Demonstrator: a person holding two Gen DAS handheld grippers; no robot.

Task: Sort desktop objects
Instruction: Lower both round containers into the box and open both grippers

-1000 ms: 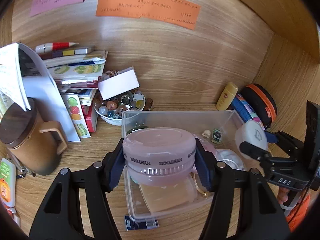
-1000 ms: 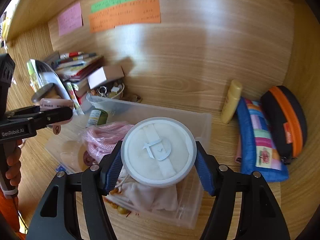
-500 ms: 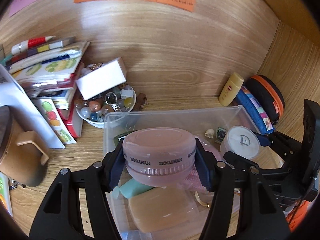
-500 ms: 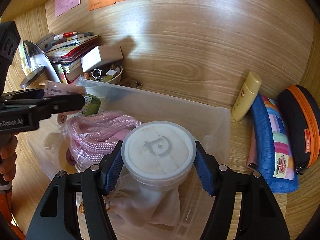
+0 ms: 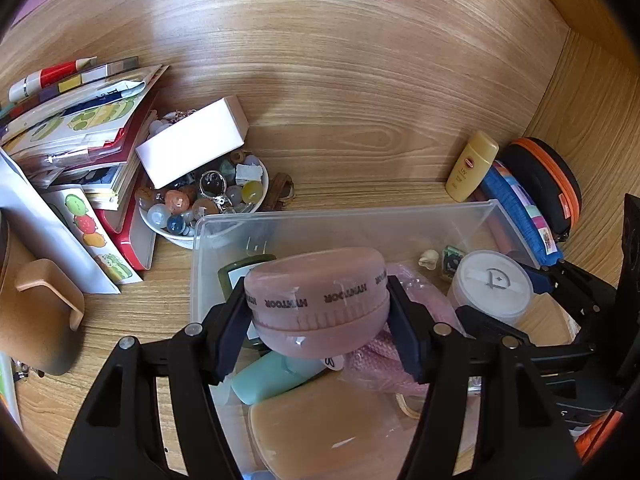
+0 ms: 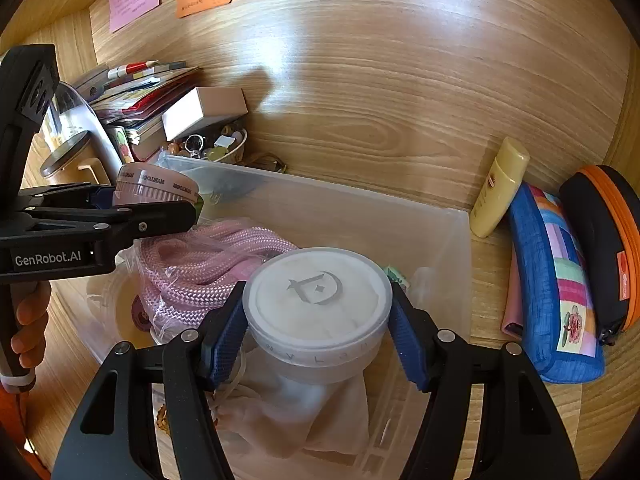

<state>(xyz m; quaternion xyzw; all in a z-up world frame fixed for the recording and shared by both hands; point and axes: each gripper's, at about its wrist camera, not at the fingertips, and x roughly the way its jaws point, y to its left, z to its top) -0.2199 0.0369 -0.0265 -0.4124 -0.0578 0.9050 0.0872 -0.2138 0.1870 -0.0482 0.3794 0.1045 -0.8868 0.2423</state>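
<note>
My left gripper [image 5: 318,320] is shut on a round pink jar [image 5: 316,300] and holds it over the clear plastic bin [image 5: 344,220]. The jar also shows in the right wrist view [image 6: 156,190]. My right gripper [image 6: 318,332] is shut on a round white jar [image 6: 318,304] and holds it over the same bin [image 6: 460,248], to the right of the pink jar. The white jar also shows in the left wrist view [image 5: 490,286]. In the bin lie a pink rope in a bag [image 6: 204,264], a white cloth pouch [image 6: 304,412], a teal case [image 5: 272,376] and a tan soap-like block [image 5: 320,432].
A white bowl of beads and trinkets [image 5: 208,200] with a white box [image 5: 192,146] on it stands behind the bin. Books [image 5: 80,128] and a brown mug [image 5: 36,312] are at the left. A yellow bottle [image 6: 498,188], a blue pouch [image 6: 556,292] and a black-orange case [image 6: 604,240] lie at the right.
Both grippers have moved forward and down over the bin with their jars still held. The bin and its contents fill more of both views.
</note>
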